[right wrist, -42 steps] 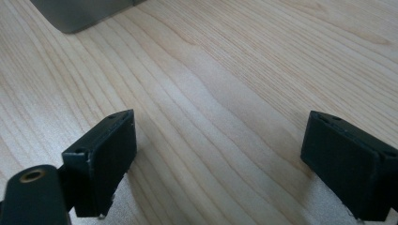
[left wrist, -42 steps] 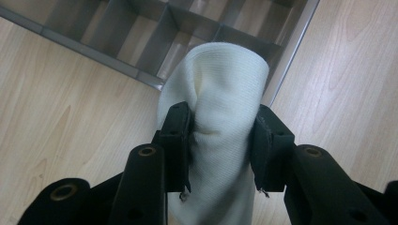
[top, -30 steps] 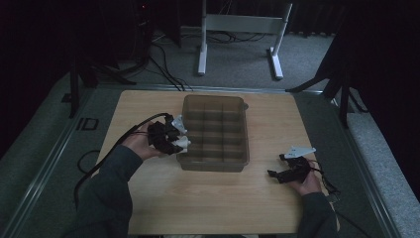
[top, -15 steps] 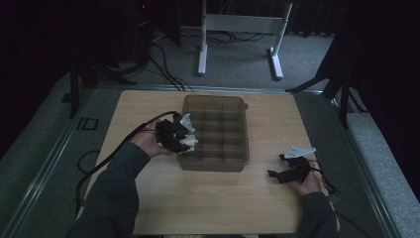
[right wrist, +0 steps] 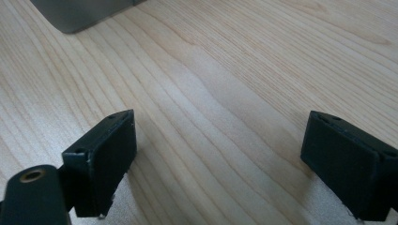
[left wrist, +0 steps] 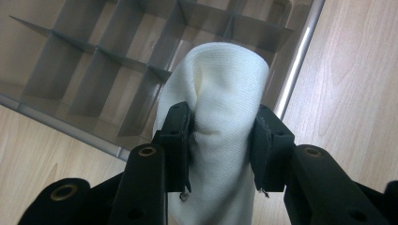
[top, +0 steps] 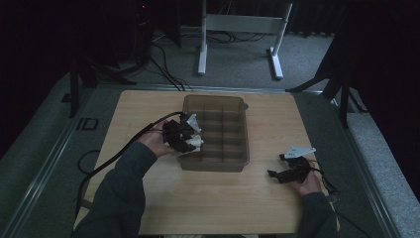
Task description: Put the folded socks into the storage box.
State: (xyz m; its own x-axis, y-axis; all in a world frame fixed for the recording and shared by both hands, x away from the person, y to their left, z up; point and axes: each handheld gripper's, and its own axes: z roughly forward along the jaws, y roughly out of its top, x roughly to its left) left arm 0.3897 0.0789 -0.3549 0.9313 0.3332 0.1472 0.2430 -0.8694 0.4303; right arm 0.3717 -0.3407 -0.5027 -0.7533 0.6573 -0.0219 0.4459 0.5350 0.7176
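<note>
Left tongs (left wrist: 220, 136) pinch a rolled white cloth (left wrist: 220, 93) over the divided tray (left wrist: 61, 70); right tongs (right wrist: 220, 159) gape wide above bare table (right wrist: 263, 56).

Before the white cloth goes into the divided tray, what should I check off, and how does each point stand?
1. Left gripper shut on the white cloth: ok.
2. Cloth over the tray: ok, at its near-left compartments.
3. Compartments in view empty: ok.
4. Which compartment lies right beneath the cloth: cannot tell.
5. Right gripper open, resting on the table, apart from the tray: ok.
</note>
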